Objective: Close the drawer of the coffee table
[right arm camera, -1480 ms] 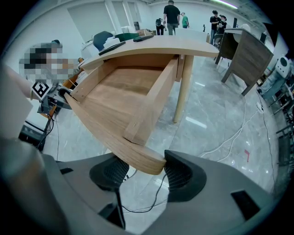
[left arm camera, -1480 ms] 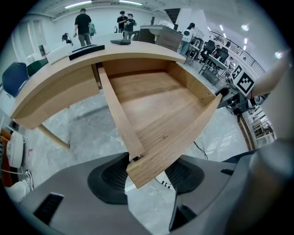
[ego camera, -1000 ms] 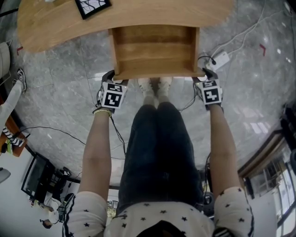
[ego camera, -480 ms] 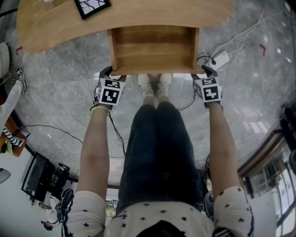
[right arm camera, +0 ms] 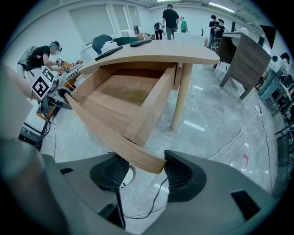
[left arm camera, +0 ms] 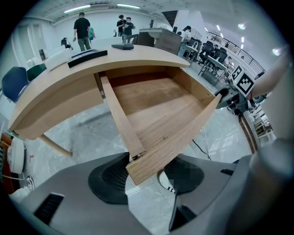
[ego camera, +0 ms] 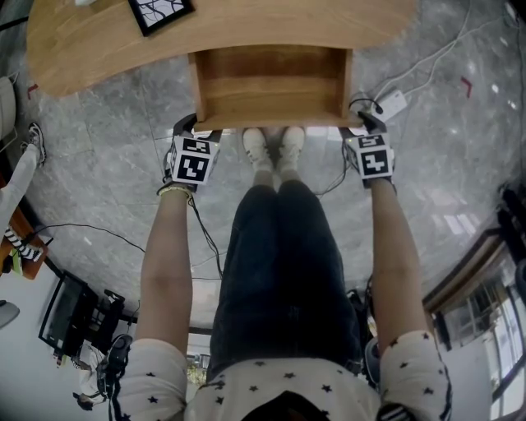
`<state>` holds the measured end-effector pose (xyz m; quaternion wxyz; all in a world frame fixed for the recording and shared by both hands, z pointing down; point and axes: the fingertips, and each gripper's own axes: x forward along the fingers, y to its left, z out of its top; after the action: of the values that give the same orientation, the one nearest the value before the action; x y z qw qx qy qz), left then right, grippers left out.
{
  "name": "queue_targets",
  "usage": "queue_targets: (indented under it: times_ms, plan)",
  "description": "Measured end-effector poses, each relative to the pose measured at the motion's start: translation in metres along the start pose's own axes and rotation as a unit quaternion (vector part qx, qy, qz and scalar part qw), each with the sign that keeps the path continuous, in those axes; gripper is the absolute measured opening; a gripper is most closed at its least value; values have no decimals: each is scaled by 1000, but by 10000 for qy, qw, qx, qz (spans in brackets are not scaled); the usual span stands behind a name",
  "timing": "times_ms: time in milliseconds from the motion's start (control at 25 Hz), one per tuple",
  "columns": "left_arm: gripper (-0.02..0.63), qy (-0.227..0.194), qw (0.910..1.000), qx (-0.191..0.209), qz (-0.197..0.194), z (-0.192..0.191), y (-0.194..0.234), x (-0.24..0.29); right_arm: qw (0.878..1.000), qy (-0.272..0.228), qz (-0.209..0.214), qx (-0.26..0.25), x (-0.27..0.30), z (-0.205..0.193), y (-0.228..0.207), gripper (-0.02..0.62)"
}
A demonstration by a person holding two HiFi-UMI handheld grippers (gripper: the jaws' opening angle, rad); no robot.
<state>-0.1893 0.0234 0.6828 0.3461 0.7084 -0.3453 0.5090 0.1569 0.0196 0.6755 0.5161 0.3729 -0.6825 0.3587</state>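
- L gripper (left arm camera: 144,176): jaws wide, clamped on the front-left corner of the drawer (ego camera: 271,82). One pad (left arm camera: 110,176) is against the side wall, the other against the front panel's face.
- R gripper (right arm camera: 144,173): same at the front-right corner. The panel's end sits betw. its fingers, butting the right-hand pad (right arm camera: 181,176); the left-hand pad touches the panel's face.
- Both grippers point steeply down at the panel's two ends.
- Drawer: open, pulled well out of the coffee table (ego camera: 345,20) – its box runs away past both sets of fingertips to under the tabletop.
- Person's shoes (ego camera: 256,150) stand betw. the two grippers, just behind the fingertips, by the front panel.
- Grey marble floor (ego camera: 107,164) lies below the fingertips.
- Black-framed item (ego camera: 160,10) on the tabletop, well beyond the L fingers.
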Motion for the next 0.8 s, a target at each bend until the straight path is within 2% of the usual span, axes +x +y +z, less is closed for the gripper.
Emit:
queue_targets:
  times_ms: [800]
  plan:
    - [244, -136, 9999, 11, 90, 24, 13, 1, 9999, -97, -56, -38, 1, 26, -13, 252]
